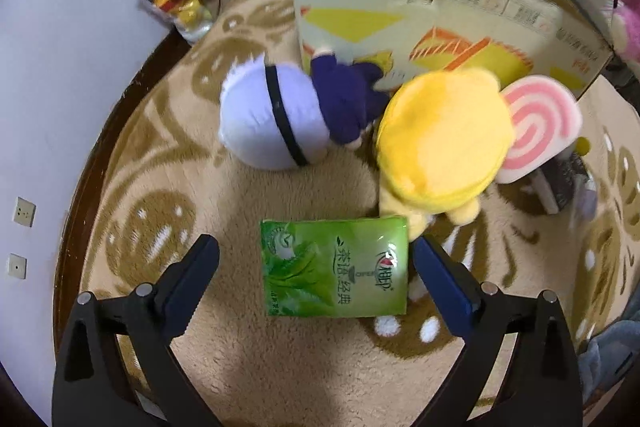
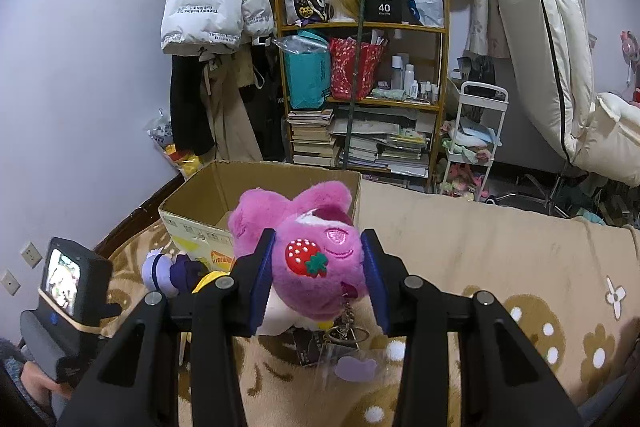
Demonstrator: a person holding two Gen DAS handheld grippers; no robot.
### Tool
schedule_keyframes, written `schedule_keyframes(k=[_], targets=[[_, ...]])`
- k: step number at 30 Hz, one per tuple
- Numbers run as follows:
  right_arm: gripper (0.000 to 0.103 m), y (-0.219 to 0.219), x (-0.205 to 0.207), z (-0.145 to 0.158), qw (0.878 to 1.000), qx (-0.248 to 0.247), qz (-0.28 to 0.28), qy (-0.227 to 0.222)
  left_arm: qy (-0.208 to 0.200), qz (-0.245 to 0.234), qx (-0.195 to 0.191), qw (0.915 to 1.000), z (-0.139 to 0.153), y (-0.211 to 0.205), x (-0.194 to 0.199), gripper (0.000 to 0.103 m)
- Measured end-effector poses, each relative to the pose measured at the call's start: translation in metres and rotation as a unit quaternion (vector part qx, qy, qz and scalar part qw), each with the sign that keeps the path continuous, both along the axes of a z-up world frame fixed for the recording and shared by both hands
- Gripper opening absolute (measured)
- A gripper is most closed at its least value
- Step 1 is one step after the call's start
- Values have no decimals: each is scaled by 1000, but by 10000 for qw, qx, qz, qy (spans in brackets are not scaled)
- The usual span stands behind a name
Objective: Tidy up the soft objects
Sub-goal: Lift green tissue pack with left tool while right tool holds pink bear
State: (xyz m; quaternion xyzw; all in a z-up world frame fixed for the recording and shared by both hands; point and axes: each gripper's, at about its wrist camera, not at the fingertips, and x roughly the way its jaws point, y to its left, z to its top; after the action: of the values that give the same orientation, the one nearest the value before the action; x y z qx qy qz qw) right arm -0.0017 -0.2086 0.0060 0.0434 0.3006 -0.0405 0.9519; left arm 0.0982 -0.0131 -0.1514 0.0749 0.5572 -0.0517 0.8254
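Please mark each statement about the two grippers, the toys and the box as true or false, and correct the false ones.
1. The right gripper is shut on the pink plush toy. True.
2. The left gripper holds the green tissue pack. False: its fingers are open on either side of the pack, which lies on the rug.
3. The cardboard box is closed. False: its top is open.
4. The yellow plush toy lies beside the purple-and-white plush doll. True.
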Motion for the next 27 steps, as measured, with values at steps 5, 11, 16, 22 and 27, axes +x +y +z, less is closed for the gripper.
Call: schedule_keyframes(k=[5, 11, 16, 22, 27], targets=[[44, 0, 0, 0, 10000, 0, 7, -4, 192, 20, -256, 9995, -5, 3, 0, 73], [44, -1, 1, -1, 10000, -8, 18, 0, -321, -106, -138, 9993, 15, -2, -16, 73], [44, -6, 1, 1, 9998, 217, 11, -37, -1448, -210, -323, 9887, 73, -8, -45, 73], [44, -12, 5, 10, 9996, 143, -8, -233, -2373, -336, -349, 9702, 133, -21, -61, 73], [44, -16, 14, 20, 9993, 127, -48, -344, -2721, -480, -417, 9602, 162, -25, -50, 73]])
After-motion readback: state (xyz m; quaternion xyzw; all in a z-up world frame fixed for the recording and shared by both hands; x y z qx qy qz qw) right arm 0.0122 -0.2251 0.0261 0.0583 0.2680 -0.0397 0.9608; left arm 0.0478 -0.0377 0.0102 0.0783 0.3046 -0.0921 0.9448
